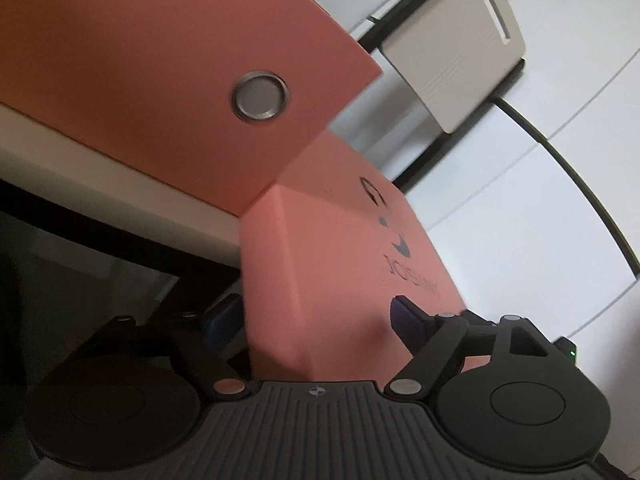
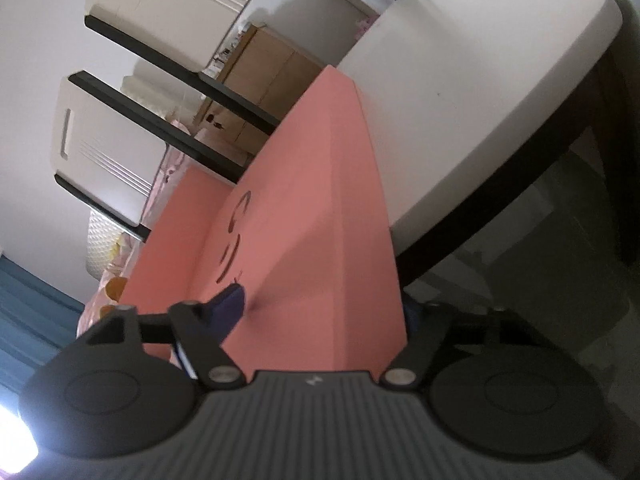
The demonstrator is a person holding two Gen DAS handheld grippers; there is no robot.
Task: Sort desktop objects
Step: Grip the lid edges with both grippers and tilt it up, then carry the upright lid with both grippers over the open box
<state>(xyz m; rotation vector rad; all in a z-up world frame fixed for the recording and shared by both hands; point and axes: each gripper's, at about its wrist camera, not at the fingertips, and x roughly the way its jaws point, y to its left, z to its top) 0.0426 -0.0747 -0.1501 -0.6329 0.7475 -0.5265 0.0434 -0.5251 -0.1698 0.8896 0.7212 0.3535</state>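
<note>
A pink box [image 1: 332, 264] with dark printed marks on one face fills the middle of the left wrist view. My left gripper [image 1: 316, 320] is shut on it, one blue pad [image 1: 408, 316] on the printed face and the other [image 1: 222, 320] on the opposite side. In the right wrist view the same pink box [image 2: 320, 208] runs away from me between the fingers of my right gripper [image 2: 320, 308]. Its blue pad [image 2: 230, 304] presses on the printed face; the other pad is mostly hidden behind the box's edge. A pink panel [image 1: 160, 80] with a metal-rimmed hole lies beyond the box.
The white table [image 2: 480, 80] with a dark edge sits under the box. Beige chair backs [image 2: 104, 152] with slots stand behind it, one also in the left view as a chair back [image 1: 452, 48]. Brown cardboard boxes [image 2: 272, 64] and a blue curtain [image 2: 32, 312] are further off.
</note>
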